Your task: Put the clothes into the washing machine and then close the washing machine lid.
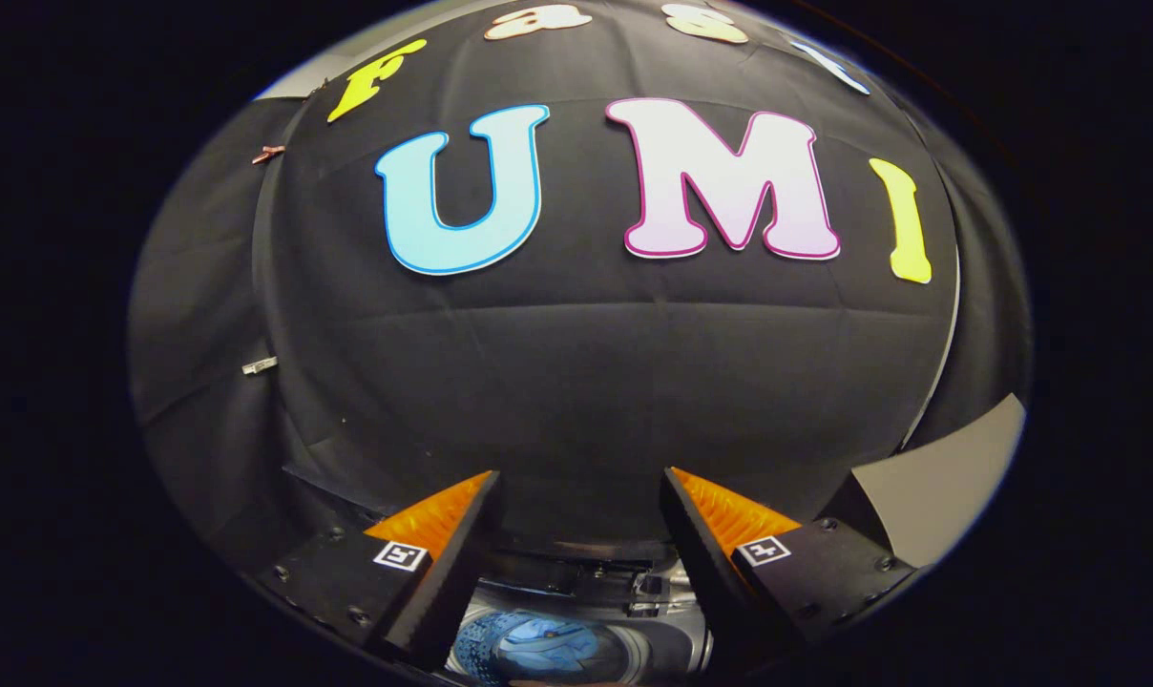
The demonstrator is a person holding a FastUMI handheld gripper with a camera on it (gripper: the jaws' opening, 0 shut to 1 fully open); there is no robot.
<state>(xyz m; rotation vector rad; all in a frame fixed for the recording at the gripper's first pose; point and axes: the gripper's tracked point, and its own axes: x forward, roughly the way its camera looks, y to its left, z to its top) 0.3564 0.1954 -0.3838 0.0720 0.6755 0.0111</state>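
Note:
My gripper (581, 482) is open, its two fingers spread wide with nothing between them, pointing at the black cloth wall. Low between the fingers, below their bases, I see the open top of the washing machine (667, 611) with its grey rim and dark hinge parts. Blue patterned clothes (529, 644) lie inside the drum, beneath the gripper. The lid itself I cannot make out.
The black cloth wall (586, 363) stands close ahead and curves round both sides. A grey panel (949, 487) shows to the right of the right finger. Small clips (260, 364) hold the cloth on the left.

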